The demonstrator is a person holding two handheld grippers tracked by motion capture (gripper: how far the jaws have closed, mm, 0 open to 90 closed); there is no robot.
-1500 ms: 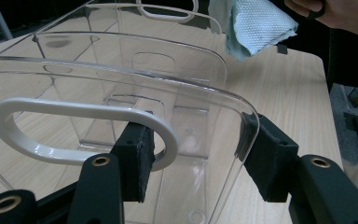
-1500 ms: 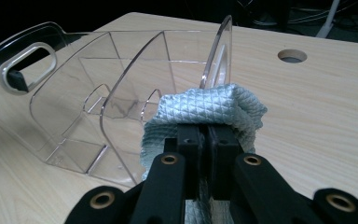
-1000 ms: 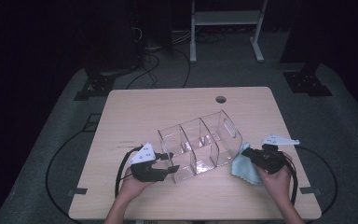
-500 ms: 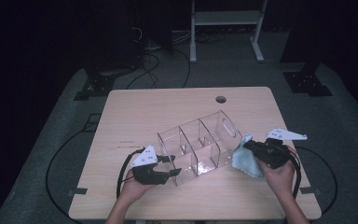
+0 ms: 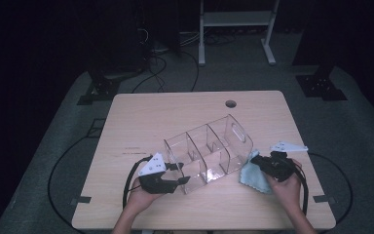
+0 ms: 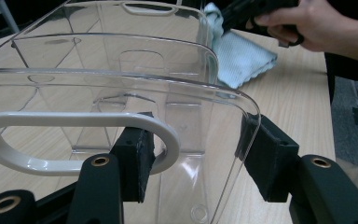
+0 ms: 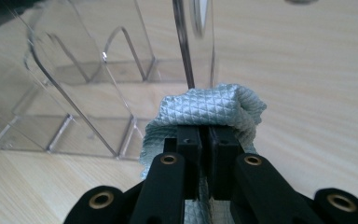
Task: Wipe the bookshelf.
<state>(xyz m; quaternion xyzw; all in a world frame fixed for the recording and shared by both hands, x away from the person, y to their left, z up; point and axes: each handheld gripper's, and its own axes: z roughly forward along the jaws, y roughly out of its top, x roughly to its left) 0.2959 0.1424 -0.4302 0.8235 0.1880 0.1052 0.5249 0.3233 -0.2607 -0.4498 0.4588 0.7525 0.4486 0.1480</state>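
Right now the clear divided organizer (image 5: pixel 208 152) lies tipped on its side near the table's (image 5: pixel 141 117) front edge, toward the middle. The left gripper (image 6: pixel 193 156) has its jaws pinching the end wall beside the handle slot, steadying it. The right gripper (image 7: pixel 206 140) has its jaws closed on a bunched pale blue cloth (image 7: pixel 209 108), touching the far end wall. I'd keep that left hold firm and wipe in slow strokes, pressing lightly so the plastic doesn't skid or flex
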